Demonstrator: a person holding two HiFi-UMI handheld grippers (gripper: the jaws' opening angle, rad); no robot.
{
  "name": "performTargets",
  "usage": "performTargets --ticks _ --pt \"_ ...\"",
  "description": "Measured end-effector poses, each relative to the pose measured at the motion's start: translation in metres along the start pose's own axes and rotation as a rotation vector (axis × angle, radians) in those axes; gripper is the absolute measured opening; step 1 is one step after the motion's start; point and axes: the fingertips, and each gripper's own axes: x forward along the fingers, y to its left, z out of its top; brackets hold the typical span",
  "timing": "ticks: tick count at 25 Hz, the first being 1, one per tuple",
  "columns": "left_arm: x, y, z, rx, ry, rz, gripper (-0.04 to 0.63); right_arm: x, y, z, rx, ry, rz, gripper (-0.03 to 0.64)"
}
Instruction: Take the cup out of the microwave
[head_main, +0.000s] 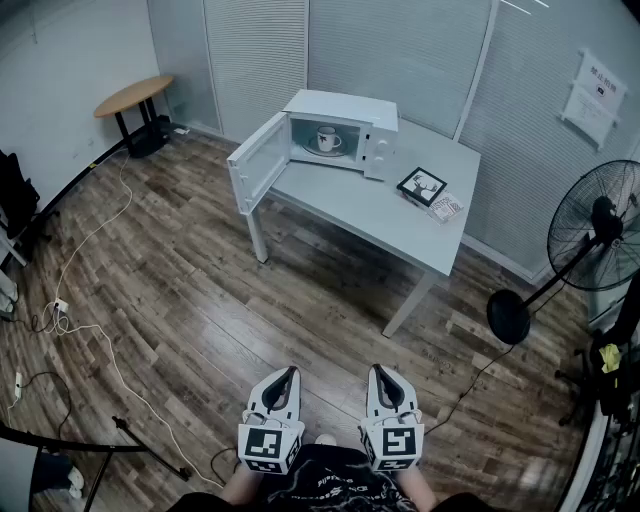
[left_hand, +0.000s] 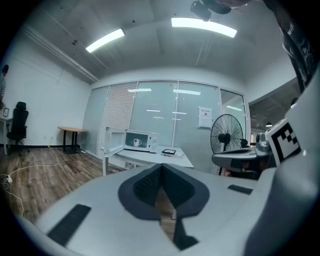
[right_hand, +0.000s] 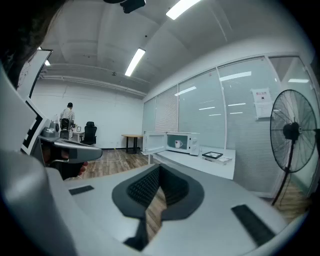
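Left gripper (head_main: 291, 373) and right gripper (head_main: 379, 371) side by side; jaws together, empty

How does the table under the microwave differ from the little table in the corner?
The microwave table is rectangular and pale grey on white legs; the corner table has a rounded wood-coloured top on black legs. The microwave table is also clearly larger than the corner table. Both stand on the wood floor.

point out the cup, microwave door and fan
cup (head_main: 328, 138), head view, its white body
microwave door (head_main: 257, 163), head view, inner face of the open door
fan (head_main: 603, 215), head view, hub of its cage
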Motion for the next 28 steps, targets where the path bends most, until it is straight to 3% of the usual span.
performTargets --ticks 5,11,16,28 --pt "0.004 -0.012 0.003 0.092 0.022 -0.031 0.006 -0.001 -0.008 -0.002 0.0 -0.001 -0.015 0.003" --pt "0.005 -0.005 0.0 0.029 -0.002 0.031 0.006 -0.004 -0.021 -0.008 0.054 -0.014 0.006 0.005" --pt "0.007 0.003 -0.001 -0.023 -0.026 0.064 0.006 -0.002 -0.027 -0.013 0.034 -0.012 0.021 0.005" --pt "0.074 0.04 0.007 -0.012 -0.017 0.009 0.006 0.06 -0.047 -0.003 0.026 -0.002 -0.055 0.005"
